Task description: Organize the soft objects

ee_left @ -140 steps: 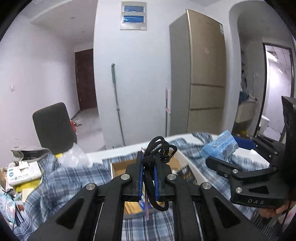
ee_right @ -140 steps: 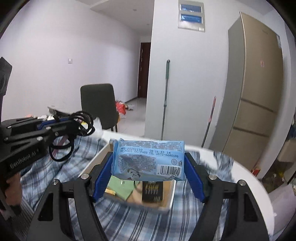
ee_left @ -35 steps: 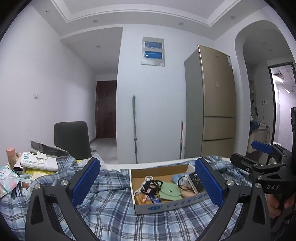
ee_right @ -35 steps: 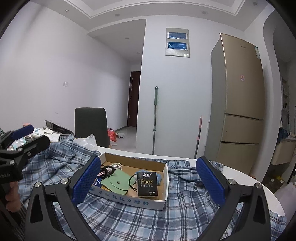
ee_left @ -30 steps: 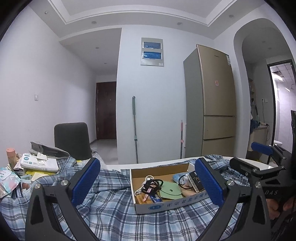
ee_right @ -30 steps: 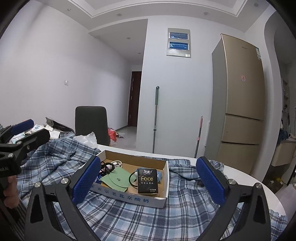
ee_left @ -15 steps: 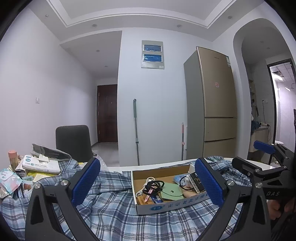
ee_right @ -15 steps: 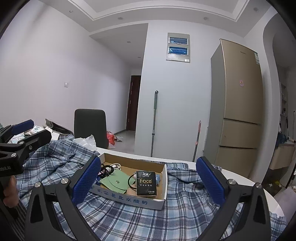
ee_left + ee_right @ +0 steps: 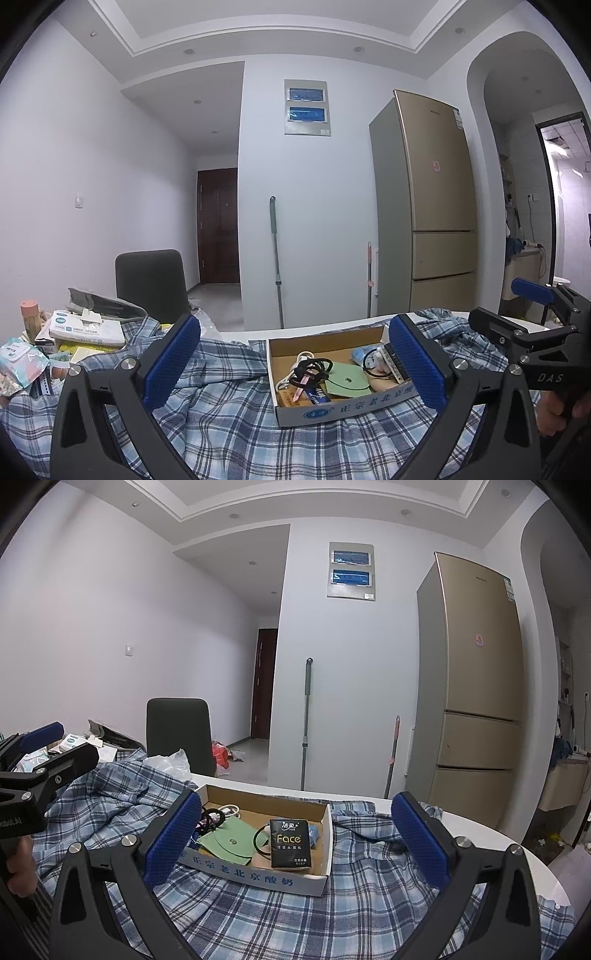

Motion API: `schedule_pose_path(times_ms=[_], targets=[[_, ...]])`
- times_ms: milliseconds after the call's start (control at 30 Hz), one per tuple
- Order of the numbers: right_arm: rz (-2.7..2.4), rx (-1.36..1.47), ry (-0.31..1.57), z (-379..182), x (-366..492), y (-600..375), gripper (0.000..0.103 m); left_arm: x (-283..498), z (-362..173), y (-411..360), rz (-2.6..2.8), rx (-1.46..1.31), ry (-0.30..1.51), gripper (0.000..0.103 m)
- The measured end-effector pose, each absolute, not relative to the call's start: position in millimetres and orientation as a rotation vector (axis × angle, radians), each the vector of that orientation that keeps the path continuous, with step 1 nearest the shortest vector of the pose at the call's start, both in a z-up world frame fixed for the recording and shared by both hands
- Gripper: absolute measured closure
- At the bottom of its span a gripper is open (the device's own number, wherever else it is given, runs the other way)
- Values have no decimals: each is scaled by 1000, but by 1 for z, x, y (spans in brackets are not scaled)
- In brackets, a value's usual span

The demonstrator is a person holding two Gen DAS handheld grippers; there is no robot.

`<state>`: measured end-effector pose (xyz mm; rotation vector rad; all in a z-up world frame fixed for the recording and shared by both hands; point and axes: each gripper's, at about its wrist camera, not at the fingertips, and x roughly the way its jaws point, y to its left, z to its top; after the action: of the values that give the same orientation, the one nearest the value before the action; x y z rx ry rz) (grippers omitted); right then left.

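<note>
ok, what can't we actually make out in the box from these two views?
- Left wrist view: black tissue pack mostly hidden behind the left hand-held gripper finger pad.
- Right wrist view: blue packet mostly hidden behind the pack; black cords cut off by the right hand-held gripper finger pad.
- Cardboard box print too small to read.

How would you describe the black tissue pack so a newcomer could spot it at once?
Find the open cardboard box sitting on the blue plaid cloth that covers the table. At the box's right end lies the black tissue pack, next to a green pouch. It is the only black packet, with "Face" printed in gold.
</note>
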<state>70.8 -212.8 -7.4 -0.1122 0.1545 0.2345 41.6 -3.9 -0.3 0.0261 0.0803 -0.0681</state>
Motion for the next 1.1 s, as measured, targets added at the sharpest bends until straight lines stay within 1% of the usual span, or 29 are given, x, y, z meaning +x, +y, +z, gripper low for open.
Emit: schedule_pose_path(times_ms=[1100], targets=[[230, -102, 156, -6, 71, -214, 0, 41, -2, 2, -66, 13, 72, 0]])
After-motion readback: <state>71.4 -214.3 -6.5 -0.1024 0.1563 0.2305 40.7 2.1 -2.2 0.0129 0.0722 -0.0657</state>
